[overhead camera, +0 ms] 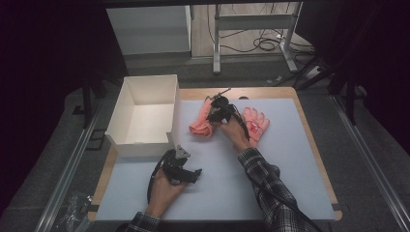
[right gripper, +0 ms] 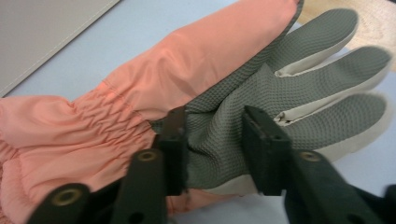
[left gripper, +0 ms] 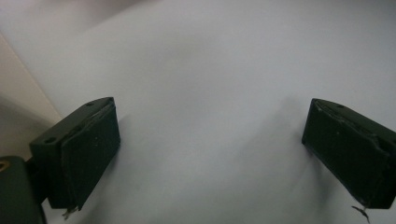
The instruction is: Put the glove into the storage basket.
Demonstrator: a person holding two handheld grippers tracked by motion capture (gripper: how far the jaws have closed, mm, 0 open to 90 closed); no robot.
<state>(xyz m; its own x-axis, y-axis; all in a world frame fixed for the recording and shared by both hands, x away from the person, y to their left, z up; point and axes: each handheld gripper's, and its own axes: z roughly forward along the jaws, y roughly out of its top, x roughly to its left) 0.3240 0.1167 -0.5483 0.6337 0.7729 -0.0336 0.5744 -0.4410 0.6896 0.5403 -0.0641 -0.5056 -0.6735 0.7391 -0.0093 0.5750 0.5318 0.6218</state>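
**Right gripper pinching the near glove, box waiting**

The work in hand looks like packing two pink gloves into the white box (overhead camera: 145,116). The right gripper (right gripper: 215,144) is at the near glove (right gripper: 196,93), which lies on the mat just right of the box. Its jaws stand either side of a fold of the grey palm fabric and appear to press on it, though how firm the pinch is I cannot say for sure from this angle. The far glove (overhead camera: 255,124) lies flat on the mat beyond the right hand (overhead camera: 236,133), untouched.

The left gripper (left gripper: 210,154) rests low over bare mat (left gripper: 210,56) in front of the box, jaws wide apart with nothing between them.

So the step is the pick of the first glove. Next, the pinch should be tightened if it is loose, then the glove lifted clear of the mat and carried left over the box wall before letting go. The cuff end hangs free and may drag on the rim, so a high lift is wise.
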